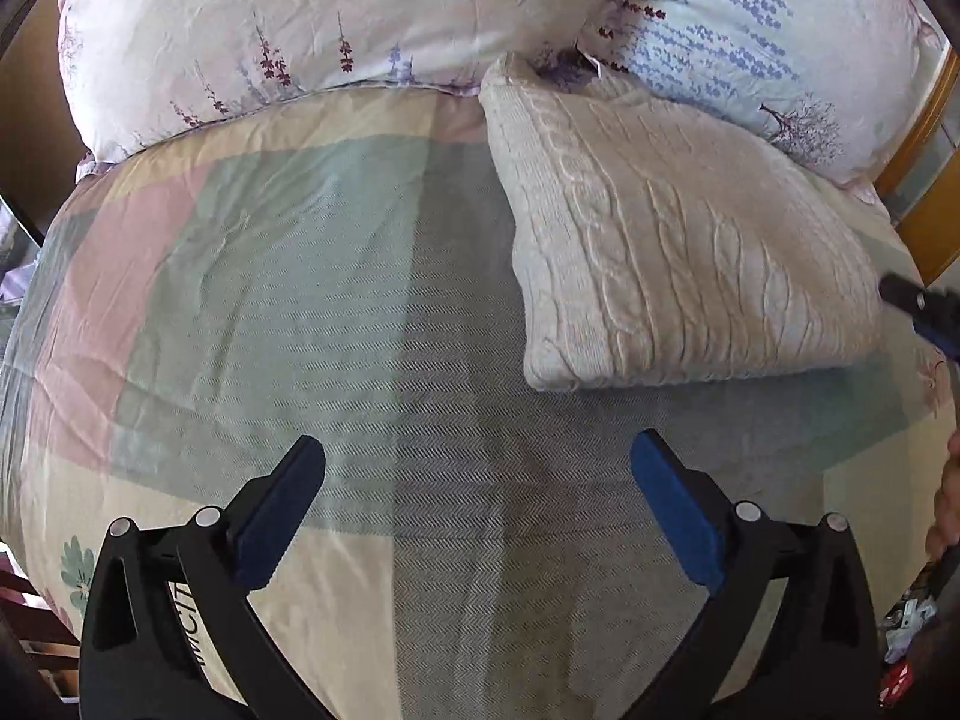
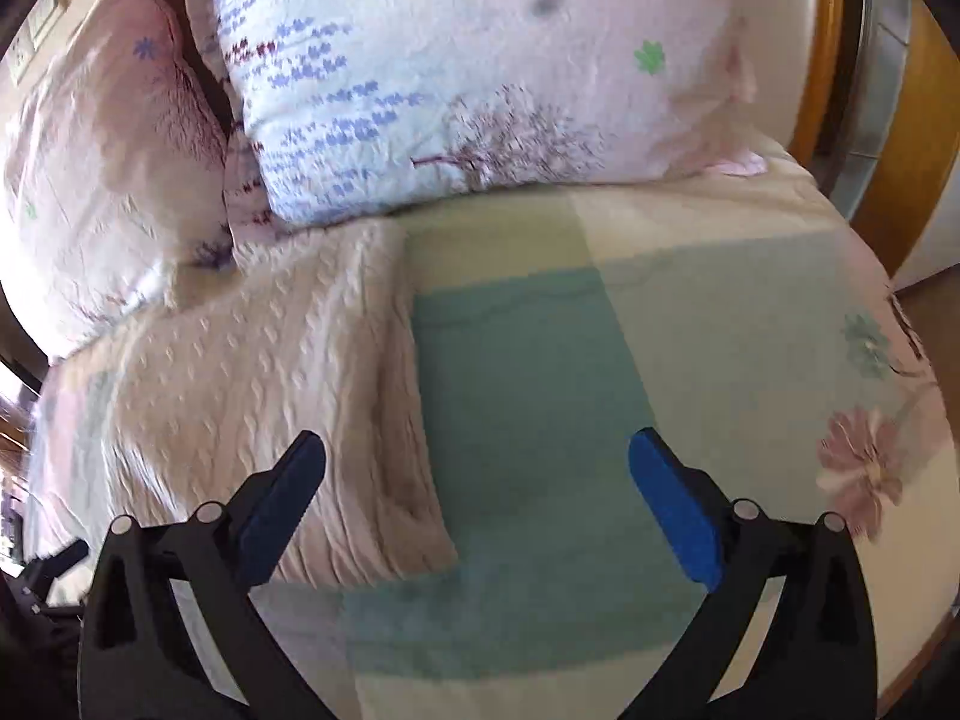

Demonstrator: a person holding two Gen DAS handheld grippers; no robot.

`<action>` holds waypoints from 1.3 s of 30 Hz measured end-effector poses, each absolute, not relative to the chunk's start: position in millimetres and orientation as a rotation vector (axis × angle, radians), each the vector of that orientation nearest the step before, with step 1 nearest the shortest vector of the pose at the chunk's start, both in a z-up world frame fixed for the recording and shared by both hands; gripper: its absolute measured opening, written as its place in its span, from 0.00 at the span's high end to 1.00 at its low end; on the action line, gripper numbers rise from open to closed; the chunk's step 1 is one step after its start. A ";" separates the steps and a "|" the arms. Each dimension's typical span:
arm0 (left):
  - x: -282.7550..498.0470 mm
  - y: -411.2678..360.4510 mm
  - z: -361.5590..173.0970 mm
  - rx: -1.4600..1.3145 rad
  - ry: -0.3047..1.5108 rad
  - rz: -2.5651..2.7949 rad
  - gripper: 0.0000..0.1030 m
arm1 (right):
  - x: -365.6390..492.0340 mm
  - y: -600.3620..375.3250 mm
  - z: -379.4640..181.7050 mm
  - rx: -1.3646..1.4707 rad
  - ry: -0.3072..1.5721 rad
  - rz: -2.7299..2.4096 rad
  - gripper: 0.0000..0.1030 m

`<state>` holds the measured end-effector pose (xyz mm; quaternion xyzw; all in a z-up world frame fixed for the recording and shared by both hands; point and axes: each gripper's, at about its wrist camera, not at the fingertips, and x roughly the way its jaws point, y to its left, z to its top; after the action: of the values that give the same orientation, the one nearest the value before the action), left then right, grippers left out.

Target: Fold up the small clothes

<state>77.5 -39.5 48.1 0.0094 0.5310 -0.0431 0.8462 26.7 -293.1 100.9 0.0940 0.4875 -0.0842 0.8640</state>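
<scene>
A cream cable-knit sweater (image 1: 672, 246) lies folded into a rectangle on the bed, at the upper right of the left wrist view. It also shows in the right wrist view (image 2: 258, 402), at the left. My left gripper (image 1: 477, 468) is open and empty above the bedspread, below and left of the sweater. My right gripper (image 2: 477, 468) is open and empty, its left finger over the sweater's right part, its right finger over bare bedspread. A finger of the right gripper pokes in at the right edge of the left wrist view (image 1: 921, 300), beside the sweater.
The bed has a pastel patchwork bedspread (image 1: 270, 300) with flower prints (image 2: 864, 456). Two floral pillows (image 1: 312, 18) (image 2: 480, 72) lie at the head, touching the sweater's far edge. A wooden frame (image 2: 900, 150) stands at the right.
</scene>
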 end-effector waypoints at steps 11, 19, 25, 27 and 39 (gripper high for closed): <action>63.4 -58.4 22.1 0.085 1.163 -0.061 0.01 | 11.2 -222.3 52.6 0.046 1.163 -0.156 0.02; 69.2 -53.9 22.2 0.085 1.237 -0.070 0.01 | 2.4 -220.8 52.6 0.044 1.198 -0.138 0.02; 70.7 -53.8 22.9 0.085 1.236 -0.061 0.01 | 5.8 -222.0 51.3 0.044 1.216 -0.140 0.02; 71.8 -54.8 22.8 0.089 1.238 -0.064 0.01 | 4.9 -222.1 51.1 0.044 1.212 -0.142 0.02; 69.2 -60.3 23.3 0.097 1.228 -0.069 0.01 | 2.7 -222.4 52.5 0.046 1.209 -0.147 0.02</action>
<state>69.2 -60.3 23.3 0.0453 0.5759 -0.0324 0.8156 2.7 -222.4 52.5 0.0216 0.5680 -0.0689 0.8199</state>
